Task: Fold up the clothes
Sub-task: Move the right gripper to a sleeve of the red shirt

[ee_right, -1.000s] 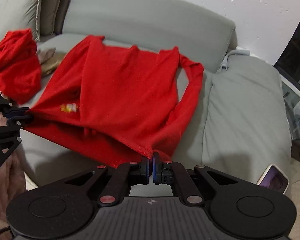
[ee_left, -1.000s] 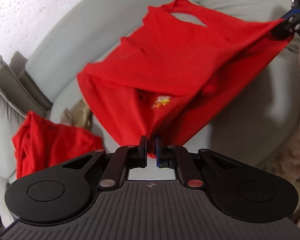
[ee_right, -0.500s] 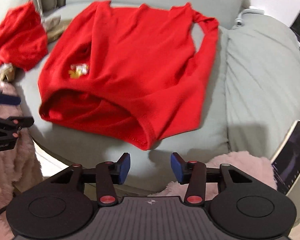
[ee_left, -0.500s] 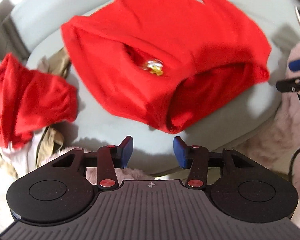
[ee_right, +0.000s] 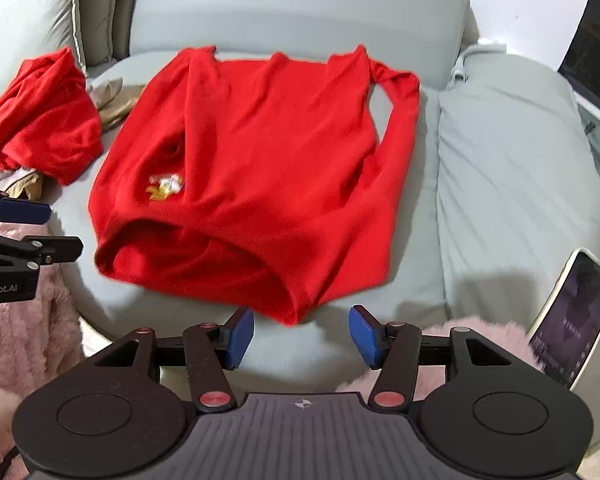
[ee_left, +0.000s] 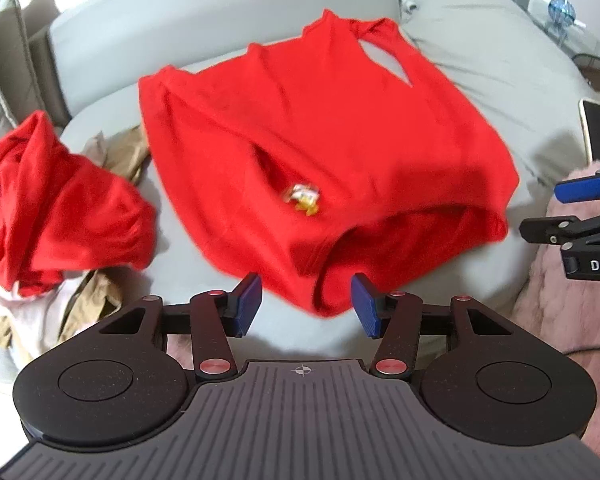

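Red sweater [ee_left: 324, 160] is lying spread flat on the grey sofa [ee_left: 500, 80] seat, soft knit, long sleeves, hem end facing the cameras and gaping open in a rounded loop. A small yellow-white patch [ee_left: 302, 198] is sitting on its front. One sleeve is bending back along the far edge, leaving a slit of grey showing.

Left gripper [ee_left: 306, 307] is hovering just off the near hem corner, blue ribbed fingers [ee_left: 248, 304] parting, jaws opening; the corner is showing between them but the pads aren't pressing it. Right gripper [ee_right: 301, 335] is doing the same at the other hem corner, fingers [ee_right: 364, 334] apart and opening, not pinching cloth.

A second red garment [ee_right: 40, 116] is sitting crumpled in a lump beside the sweater, on top of tan and pale clothes [ee_left: 80, 304]. Fluffy pink fabric [ee_right: 24, 320] is filling the near edge. A phone [ee_right: 572, 312] with rounded corners is lying on the right cushion.
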The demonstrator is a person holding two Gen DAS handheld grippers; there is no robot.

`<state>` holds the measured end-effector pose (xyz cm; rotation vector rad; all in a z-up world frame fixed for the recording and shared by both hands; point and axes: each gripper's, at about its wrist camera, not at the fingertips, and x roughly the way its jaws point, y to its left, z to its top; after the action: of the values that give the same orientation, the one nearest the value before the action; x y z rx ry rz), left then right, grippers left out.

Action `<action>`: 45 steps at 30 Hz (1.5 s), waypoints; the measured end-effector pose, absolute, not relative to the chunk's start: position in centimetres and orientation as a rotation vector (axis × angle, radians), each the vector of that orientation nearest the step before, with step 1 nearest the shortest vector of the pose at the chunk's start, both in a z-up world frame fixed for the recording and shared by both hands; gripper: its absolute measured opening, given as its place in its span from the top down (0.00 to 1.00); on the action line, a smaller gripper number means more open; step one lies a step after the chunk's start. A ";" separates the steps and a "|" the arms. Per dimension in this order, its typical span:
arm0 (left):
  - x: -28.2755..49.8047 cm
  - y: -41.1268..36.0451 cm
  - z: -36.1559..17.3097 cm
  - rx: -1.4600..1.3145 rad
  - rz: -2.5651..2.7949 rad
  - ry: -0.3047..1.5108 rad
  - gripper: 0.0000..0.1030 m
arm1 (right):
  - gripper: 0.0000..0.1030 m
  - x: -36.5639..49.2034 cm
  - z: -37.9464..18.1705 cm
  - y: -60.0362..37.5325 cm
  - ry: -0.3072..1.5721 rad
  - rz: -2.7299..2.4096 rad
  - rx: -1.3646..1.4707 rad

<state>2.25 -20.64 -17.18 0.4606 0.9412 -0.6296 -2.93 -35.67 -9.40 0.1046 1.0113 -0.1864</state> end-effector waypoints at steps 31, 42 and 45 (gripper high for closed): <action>17.4 -40.6 -21.7 0.431 -0.630 0.983 0.46 | 0.50 16.2 -18.1 -54.9 1.002 -0.314 0.401; 21.5 -38.5 -23.0 0.351 -0.502 1.005 0.46 | 0.96 19.9 -16.2 -49.0 0.894 -0.155 0.204; 22.4 -36.6 -23.1 0.312 -0.426 1.018 0.46 | 0.96 21.4 -16.9 -44.5 0.934 -0.007 0.098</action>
<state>22.39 -36.60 -23.14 0.3117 1.0176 -0.4260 21.44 -44.49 -16.89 0.0975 0.9338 -0.0072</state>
